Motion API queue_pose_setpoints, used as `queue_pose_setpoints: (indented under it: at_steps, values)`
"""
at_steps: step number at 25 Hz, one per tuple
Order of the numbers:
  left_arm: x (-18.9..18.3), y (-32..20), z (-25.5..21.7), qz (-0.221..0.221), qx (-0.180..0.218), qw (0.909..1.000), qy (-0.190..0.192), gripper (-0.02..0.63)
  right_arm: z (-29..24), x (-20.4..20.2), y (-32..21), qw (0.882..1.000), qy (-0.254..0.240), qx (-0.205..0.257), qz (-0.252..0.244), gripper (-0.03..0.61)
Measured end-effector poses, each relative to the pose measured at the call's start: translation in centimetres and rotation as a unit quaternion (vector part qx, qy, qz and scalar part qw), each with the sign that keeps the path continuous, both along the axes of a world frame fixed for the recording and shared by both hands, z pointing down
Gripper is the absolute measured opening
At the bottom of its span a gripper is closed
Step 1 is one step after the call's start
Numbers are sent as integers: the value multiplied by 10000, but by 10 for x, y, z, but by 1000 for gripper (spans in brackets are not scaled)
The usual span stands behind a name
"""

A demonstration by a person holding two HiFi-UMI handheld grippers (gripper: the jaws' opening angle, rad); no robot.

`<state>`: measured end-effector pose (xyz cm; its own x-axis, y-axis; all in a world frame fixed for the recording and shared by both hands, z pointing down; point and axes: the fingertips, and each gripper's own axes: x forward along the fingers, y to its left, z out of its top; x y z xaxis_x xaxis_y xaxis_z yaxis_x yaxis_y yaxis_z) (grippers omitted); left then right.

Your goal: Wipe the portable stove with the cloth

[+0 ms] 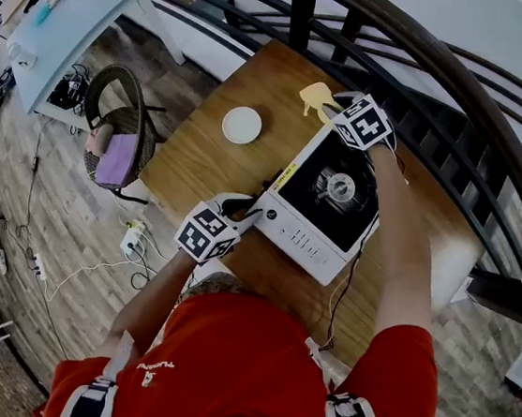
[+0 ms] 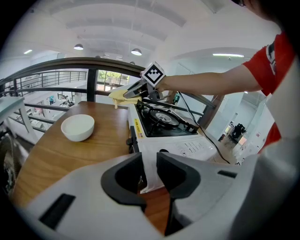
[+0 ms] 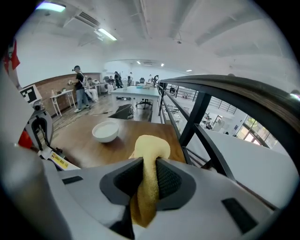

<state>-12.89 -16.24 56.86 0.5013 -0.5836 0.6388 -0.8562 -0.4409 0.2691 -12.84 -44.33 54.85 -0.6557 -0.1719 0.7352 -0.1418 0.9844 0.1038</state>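
The white portable stove point(image 1: 323, 201) with a black burner top lies on the wooden table point(image 1: 200, 162). My left gripper point(image 1: 233, 220) is at its near left corner, and in the left gripper view point(image 2: 149, 163) the jaws are closed on the stove's white front edge point(image 2: 187, 140). My right gripper point(image 1: 346, 119) hovers over the stove's far corner, shut on a yellow cloth point(image 1: 314, 98). In the right gripper view point(image 3: 150, 169) the cloth point(image 3: 151, 149) bulges up out of the jaws. From the left gripper view the cloth point(image 2: 119, 93) hangs above the table just beyond the stove.
A white bowl point(image 1: 242, 124) sits on the table left of the stove. A black railing point(image 1: 429, 72) curves behind the table's far side. A wicker chair point(image 1: 118, 138) with a purple cushion stands left of the table. A thin cord point(image 1: 345, 289) crosses the table's near right.
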Motion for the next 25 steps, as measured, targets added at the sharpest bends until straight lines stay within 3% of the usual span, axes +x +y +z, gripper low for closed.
queue_pose_setpoints:
  at_steps: [6, 11, 25]
  values:
    - [1, -2, 1, 9, 10, 10000, 1, 101, 1, -20, 6, 9992, 185, 245, -252, 89]
    - [0, -2, 0, 36, 25, 10000, 9, 101, -10, -35, 12, 9988, 58, 374, -324, 89]
    - [4, 2, 4, 112, 57, 9999, -21, 101, -4, -26, 82, 9942, 655, 452, -729, 89]
